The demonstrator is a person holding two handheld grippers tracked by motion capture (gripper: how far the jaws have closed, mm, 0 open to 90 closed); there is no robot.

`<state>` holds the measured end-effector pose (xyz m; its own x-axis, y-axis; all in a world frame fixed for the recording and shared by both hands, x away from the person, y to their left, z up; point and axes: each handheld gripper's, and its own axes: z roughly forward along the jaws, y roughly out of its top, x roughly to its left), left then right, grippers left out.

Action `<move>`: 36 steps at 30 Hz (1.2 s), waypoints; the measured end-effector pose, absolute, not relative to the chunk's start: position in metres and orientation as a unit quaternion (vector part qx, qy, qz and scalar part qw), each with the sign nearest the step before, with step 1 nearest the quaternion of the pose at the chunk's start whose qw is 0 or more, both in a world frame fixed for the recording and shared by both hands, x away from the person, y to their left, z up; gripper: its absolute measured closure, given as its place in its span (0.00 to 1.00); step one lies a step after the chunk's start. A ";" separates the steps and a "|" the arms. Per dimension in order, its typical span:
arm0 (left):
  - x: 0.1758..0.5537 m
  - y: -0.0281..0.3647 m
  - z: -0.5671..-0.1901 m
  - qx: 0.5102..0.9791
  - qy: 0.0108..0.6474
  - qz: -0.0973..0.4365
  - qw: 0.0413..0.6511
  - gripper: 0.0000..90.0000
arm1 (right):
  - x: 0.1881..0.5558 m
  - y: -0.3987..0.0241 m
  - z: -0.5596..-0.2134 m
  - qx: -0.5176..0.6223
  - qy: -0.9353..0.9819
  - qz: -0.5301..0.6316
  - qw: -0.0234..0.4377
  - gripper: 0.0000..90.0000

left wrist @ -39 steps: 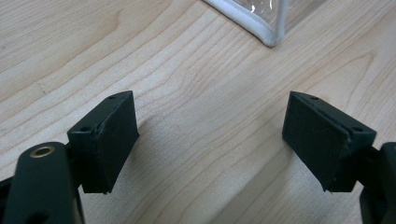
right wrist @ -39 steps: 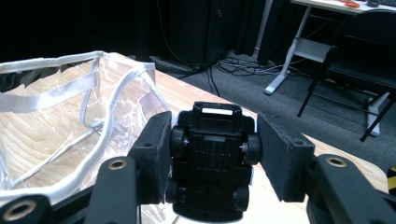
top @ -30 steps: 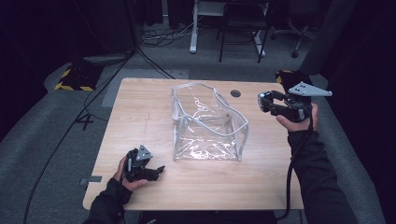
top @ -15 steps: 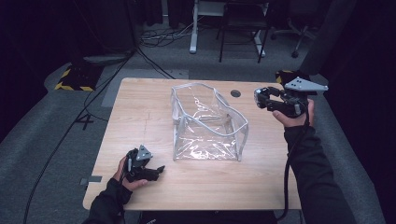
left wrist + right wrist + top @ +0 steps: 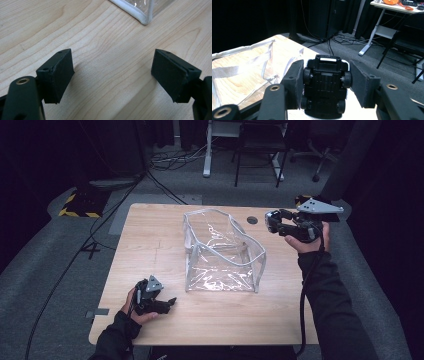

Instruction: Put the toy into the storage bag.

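Note:
A clear plastic bag (image 5: 222,252) with white trim and straps stands open in the middle of the wooden table (image 5: 150,240). My right gripper (image 5: 276,222) hovers above the table's far right, just right of the bag's rim, shut on a small black toy car (image 5: 325,87) held with its underside and wheels facing the camera. The bag's straps (image 5: 239,67) show to the left in the right gripper view. My left gripper (image 5: 167,304) rests low near the table's front left, open, with bare wood between its pads (image 5: 60,75). A bag corner (image 5: 143,18) lies ahead of it.
A round dark grommet (image 5: 252,220) sits in the tabletop behind the bag. Beyond the table are a desk frame (image 5: 207,150), a chair (image 5: 260,150) and cables on grey carpet (image 5: 165,165). A yellow-black striped object (image 5: 77,205) lies on the floor at left.
My right gripper has moved left and slightly up with the toy car, closer to the bag's rim. The left gripper has stayed put.

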<state>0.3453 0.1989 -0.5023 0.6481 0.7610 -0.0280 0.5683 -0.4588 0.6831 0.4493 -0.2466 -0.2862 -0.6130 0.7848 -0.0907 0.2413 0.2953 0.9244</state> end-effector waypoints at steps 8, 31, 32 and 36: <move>0.345 0.199 -0.502 0.843 0.393 0.145 0.338 0.21 | 0.448 -0.232 -0.284 0.331 0.760 0.490 0.269 0.53; 0.345 0.199 -0.502 0.843 0.393 0.144 0.339 0.21 | 0.444 -0.190 -0.289 0.291 0.783 0.493 0.244 0.53; 0.345 0.199 -0.502 0.843 0.393 0.144 0.339 0.21 | 0.444 -0.189 -0.289 0.287 0.785 0.493 0.243 0.53; 0.345 0.199 -0.502 0.843 0.393 0.144 0.339 0.21 | 0.442 -0.182 -0.291 0.280 0.789 0.492 0.238 0.53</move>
<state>0.3451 0.1994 -0.5022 0.6497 0.7598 -0.0243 0.5652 -0.4614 0.6839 0.4423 -0.1815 -0.2912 -0.7297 0.6764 -0.0995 0.2077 0.3580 0.9103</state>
